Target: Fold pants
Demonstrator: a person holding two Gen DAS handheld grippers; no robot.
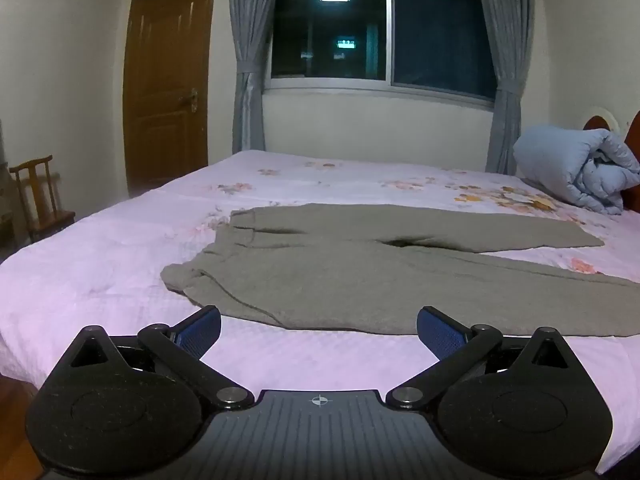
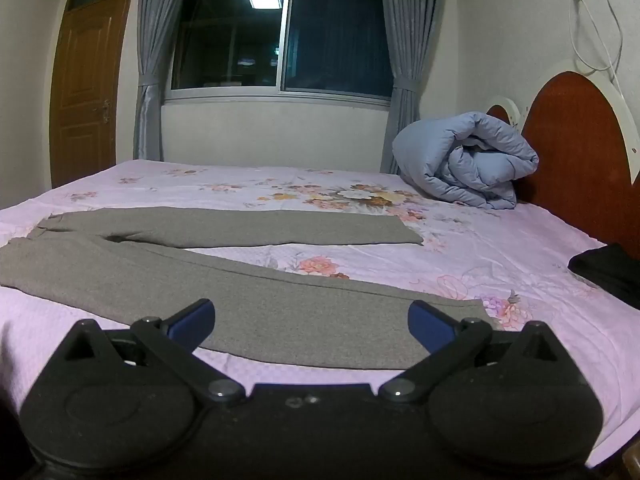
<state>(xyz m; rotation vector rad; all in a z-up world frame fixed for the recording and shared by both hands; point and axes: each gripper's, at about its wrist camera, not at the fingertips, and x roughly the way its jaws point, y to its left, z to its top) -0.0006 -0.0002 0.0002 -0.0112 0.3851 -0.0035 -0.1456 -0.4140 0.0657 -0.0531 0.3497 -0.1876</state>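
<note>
Grey pants [image 1: 360, 276] lie spread flat on the pink floral bed sheet [image 1: 100, 280], waistband to the left, both legs running right and splayed apart. My left gripper [image 1: 319, 330] is open and empty, just in front of the near edge of the pants by the waist end. In the right wrist view the pants [image 2: 260, 312] show both legs, the far leg ending at a hem. My right gripper [image 2: 311, 326] is open and empty, hovering over the near leg close to its hem.
A rolled blue duvet [image 2: 468, 164] sits by the red headboard [image 2: 580, 148]. A black cloth [image 2: 612, 276] lies at the bed's right edge. A wooden chair [image 1: 38, 196] and door [image 1: 166, 76] stand left; a window [image 1: 380, 28] with curtains is behind.
</note>
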